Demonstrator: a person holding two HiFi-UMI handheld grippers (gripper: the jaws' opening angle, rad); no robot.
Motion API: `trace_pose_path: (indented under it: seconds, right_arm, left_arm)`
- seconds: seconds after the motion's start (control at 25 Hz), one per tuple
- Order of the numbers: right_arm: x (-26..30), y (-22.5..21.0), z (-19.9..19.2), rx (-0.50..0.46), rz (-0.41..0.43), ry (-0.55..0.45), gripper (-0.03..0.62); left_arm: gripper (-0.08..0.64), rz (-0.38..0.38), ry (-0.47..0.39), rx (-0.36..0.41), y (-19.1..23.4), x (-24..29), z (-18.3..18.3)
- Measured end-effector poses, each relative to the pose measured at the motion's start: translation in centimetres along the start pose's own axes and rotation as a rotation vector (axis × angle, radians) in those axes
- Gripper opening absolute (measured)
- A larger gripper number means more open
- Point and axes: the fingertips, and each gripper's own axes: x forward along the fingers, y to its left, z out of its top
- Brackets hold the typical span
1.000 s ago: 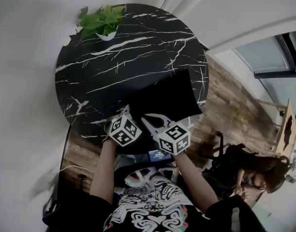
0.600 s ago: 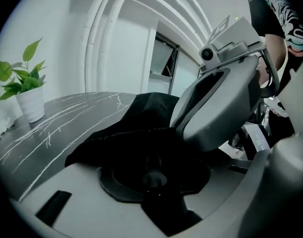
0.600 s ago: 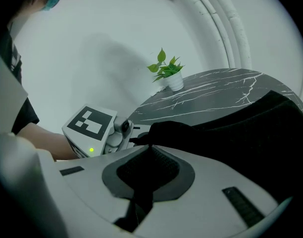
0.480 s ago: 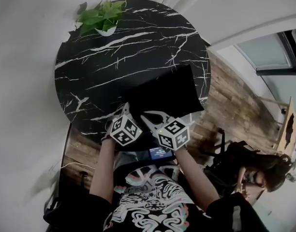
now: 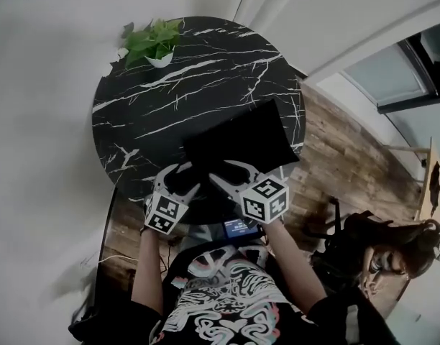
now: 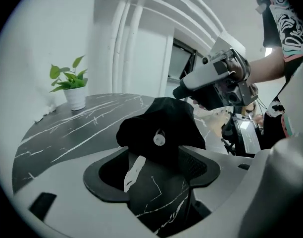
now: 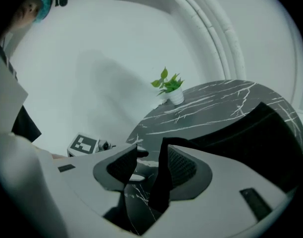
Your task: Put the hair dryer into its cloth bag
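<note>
I look down on a round black marble worktop (image 5: 170, 85) with white veins, set by a white wall (image 5: 47, 157) over a wooden floor (image 5: 342, 157). A potted plant (image 5: 154, 42) sits at its far edge. The black cloth bag (image 5: 241, 139) lies near the near edge, right of centre. The left claw (image 6: 150, 165) is opening, jaws wide and gripping nothing, with the bag's snap button (image 6: 159, 139) just ahead. The right claw (image 7: 151, 168) is opening too; 1 fold of the bag stands between its jaws, against 1 pad only.
</note>
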Motion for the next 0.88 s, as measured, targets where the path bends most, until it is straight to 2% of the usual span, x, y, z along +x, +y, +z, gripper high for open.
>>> trace_pose_path:
  seconds: [0.08,0.2,0.28,0.32,0.4,0.52,0.6,0.8,0.88]
  right_arm:
    - [-2.6,-0.1,1.1,0.023,-0.061,-0.096,0.149]
    - [-5.8,-0.4,2.3,0.037,-0.149,-0.221,0.147]
    - [-7.5,0.0,3.1,0.034,-0.174,-0.280,0.138]
    - [-8.2,0.4,3.4,0.030,-0.177,-0.303,0.108]
    - [-9.4,1.3,3.8,0.000,-0.191,-0.323,0.052]
    - [-10.1,1.7,3.6,-0.072,-0.231,-0.292,0.028]
    - [-10.6,2.1,3.5,-0.088,-0.226,-0.293,0.026]
    - [-13.1,2.7,3.8,-0.144,-0.236,-0.324,0.023]
    - [-13.7,2.5,3.3,-0.119,-0.233,-0.351,0.020]
  left_arm:
    - [0.304,0.033,-0.056,-0.028,-0.2,-1.6,1.3]
    - [0.284,0.097,-0.208,-0.094,0.2,-4.0,5.2]
    - [0.209,0.149,-0.318,-0.178,0.5,-5.9,7.9]
    - [0.147,0.164,-0.363,-0.225,0.4,-6.9,9.0]
    - [0.020,0.151,-0.417,-0.289,-0.2,-8.2,10.5]
    - [0.015,0.141,-0.422,-0.256,-1.2,-9.5,11.8]
    - [0.015,0.182,-0.408,-0.209,-1.7,-10.2,12.2]
    - [0.015,0.310,-0.359,-0.167,-4.6,-11.1,12.1]
    - [0.014,0.345,-0.357,-0.131,-5.9,-11.6,12.1]
